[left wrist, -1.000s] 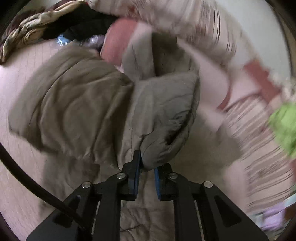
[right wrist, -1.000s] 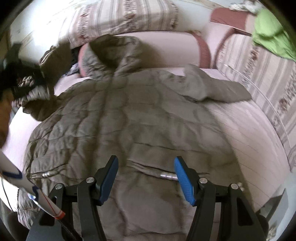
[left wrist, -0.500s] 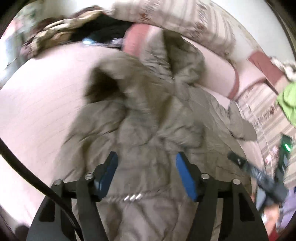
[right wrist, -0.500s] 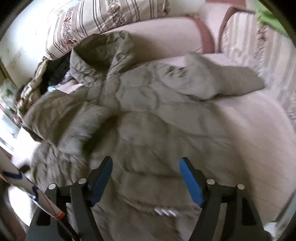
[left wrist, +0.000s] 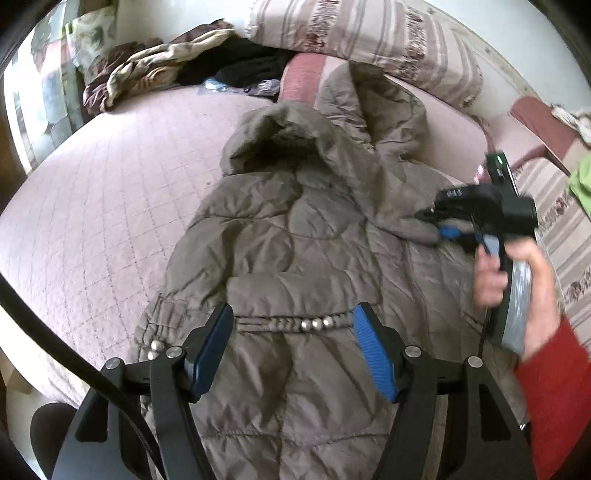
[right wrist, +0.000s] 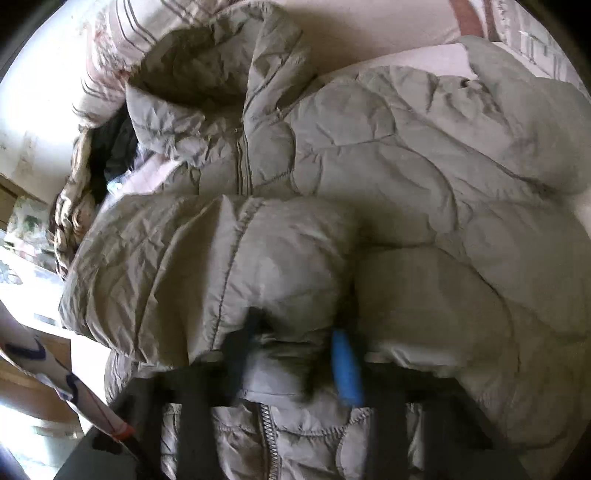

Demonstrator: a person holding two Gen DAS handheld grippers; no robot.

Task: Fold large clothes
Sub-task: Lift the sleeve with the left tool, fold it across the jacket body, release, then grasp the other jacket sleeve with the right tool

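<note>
A large grey-brown quilted hooded jacket point(left wrist: 295, 258) lies front up on the pink bed cover, hood point(left wrist: 376, 99) toward the pillows. One sleeve point(left wrist: 388, 199) is folded across its chest. My left gripper point(left wrist: 293, 347) hovers open over the waist band, nothing between its pads. In the left wrist view my right gripper point(left wrist: 439, 230) sits at that sleeve's cuff. The right wrist view is blurred. There the right gripper point(right wrist: 299, 350) has jaws closing, with the puffy sleeve end point(right wrist: 221, 277) bunched between its fingers. The other sleeve point(right wrist: 517, 129) lies spread at the far right.
The pink quilted cover point(left wrist: 110, 221) stretches bare to the jacket's left. Striped pillows point(left wrist: 369, 33) line the back, with a heap of patterned and dark clothes point(left wrist: 155, 66) at the back left. A green cloth point(left wrist: 581, 184) lies far right. A hand with a red sleeve point(left wrist: 554, 387) holds the right gripper.
My left gripper let go of the sleeve it was carrying, opened and drew back over the waist. The right gripper swung in low to the sleeve's cuff and its jaws narrowed around it.
</note>
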